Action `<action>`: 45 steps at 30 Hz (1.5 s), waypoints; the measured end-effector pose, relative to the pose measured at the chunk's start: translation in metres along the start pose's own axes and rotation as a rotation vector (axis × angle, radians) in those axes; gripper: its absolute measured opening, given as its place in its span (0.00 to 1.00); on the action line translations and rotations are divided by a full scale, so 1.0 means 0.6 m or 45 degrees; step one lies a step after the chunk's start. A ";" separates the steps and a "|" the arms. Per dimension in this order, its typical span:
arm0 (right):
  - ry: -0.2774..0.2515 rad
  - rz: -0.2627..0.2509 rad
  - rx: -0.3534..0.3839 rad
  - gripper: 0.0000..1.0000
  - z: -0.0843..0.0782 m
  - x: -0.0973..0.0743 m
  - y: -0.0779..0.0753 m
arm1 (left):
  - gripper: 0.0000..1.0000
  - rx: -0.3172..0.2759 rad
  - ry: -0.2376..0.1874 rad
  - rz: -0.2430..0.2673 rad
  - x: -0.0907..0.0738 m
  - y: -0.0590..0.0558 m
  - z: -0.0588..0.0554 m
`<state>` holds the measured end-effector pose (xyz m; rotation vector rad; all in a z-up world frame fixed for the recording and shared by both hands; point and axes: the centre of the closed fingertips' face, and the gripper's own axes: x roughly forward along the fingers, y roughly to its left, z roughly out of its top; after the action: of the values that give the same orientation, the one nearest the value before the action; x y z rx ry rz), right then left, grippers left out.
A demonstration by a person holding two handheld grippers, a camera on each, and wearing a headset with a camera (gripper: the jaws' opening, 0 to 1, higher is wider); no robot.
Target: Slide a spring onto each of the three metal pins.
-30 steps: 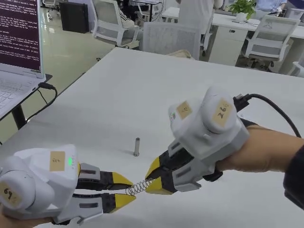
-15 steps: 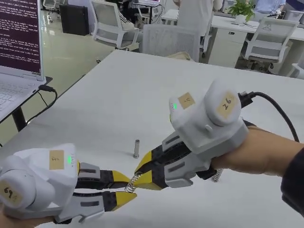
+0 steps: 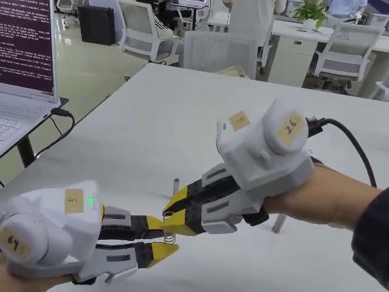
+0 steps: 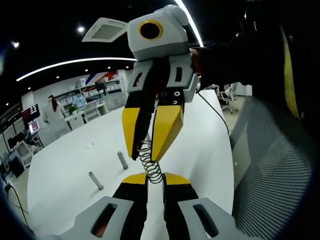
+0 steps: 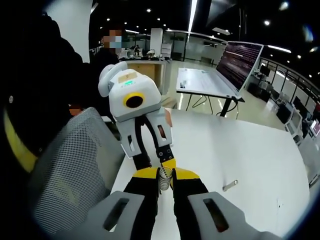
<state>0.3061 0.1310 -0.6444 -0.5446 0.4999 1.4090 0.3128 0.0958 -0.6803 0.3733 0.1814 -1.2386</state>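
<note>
A small coil spring [image 4: 150, 162] is held end to end between both grippers, low over the white table [image 3: 182, 115]. My left gripper [image 3: 165, 236] is shut on its near end, as the left gripper view [image 4: 150, 177] shows. My right gripper [image 3: 170, 214] reaches in from the right and is shut on the other end [image 5: 164, 179]. Just behind the jaws stands a bare metal pin [image 3: 175, 184], also visible as the bare pin [image 4: 95, 180] on the left. Another pin carries a spring [image 3: 278, 222], seen again as the sprung pin [image 4: 122, 160].
An open laptop [image 3: 24, 61] sits on a stand beyond the table's left edge, with its cable hanging. Office chairs [image 3: 213, 48] and desks stand behind the far edge. A black cable [image 3: 352, 146] trails from the right gripper. A small metal piece [image 5: 230, 185] rests on the table.
The right gripper has moved left and down toward the left gripper, so the spring between them is now much shorter. The left gripper has stayed about where it was.
</note>
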 end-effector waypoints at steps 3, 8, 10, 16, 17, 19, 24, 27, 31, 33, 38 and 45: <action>-0.012 -0.002 0.010 0.07 0.001 0.001 -0.002 | 0.03 -0.020 0.000 0.007 0.001 0.002 0.000; -0.016 -0.001 0.012 0.07 0.000 0.002 -0.002 | 0.03 -0.061 -0.003 0.004 0.001 0.004 -0.001; -0.018 0.000 0.014 0.08 0.000 0.003 -0.002 | 0.02 -0.080 -0.003 0.001 0.001 0.003 -0.001; -0.024 0.002 0.033 0.08 0.000 0.006 -0.003 | 0.02 -0.121 -0.006 -0.006 -0.001 0.004 -0.004; -0.025 -0.003 0.029 0.08 0.000 0.006 -0.004 | 0.02 -0.129 -0.009 -0.008 -0.001 0.004 -0.004; -0.024 -0.002 0.028 0.08 -0.002 0.007 -0.004 | 0.02 -0.134 -0.003 -0.009 -0.001 0.004 -0.005; -0.016 -0.001 0.039 0.09 -0.006 0.008 -0.004 | 0.02 -0.142 0.004 -0.015 -0.001 0.002 -0.007; -0.004 -0.001 0.040 0.09 -0.009 0.008 -0.003 | 0.02 -0.145 0.002 -0.014 -0.001 0.003 -0.007; 0.003 -0.004 0.037 0.08 -0.013 0.009 -0.004 | 0.02 -0.141 0.010 -0.011 -0.002 0.004 -0.008; 0.001 -0.003 0.040 0.08 -0.013 0.009 -0.004 | 0.02 -0.140 0.011 -0.011 -0.003 0.005 -0.008; 0.002 -0.006 0.050 0.08 -0.014 0.010 -0.005 | 0.02 -0.131 0.020 -0.010 -0.003 0.006 -0.011; -0.001 -0.016 0.057 0.08 -0.015 0.008 -0.009 | 0.03 -0.116 0.023 0.005 -0.002 0.010 -0.010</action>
<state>0.3117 0.1288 -0.6543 -0.5102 0.5250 1.3829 0.3186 0.1006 -0.6846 0.3058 0.2513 -1.2188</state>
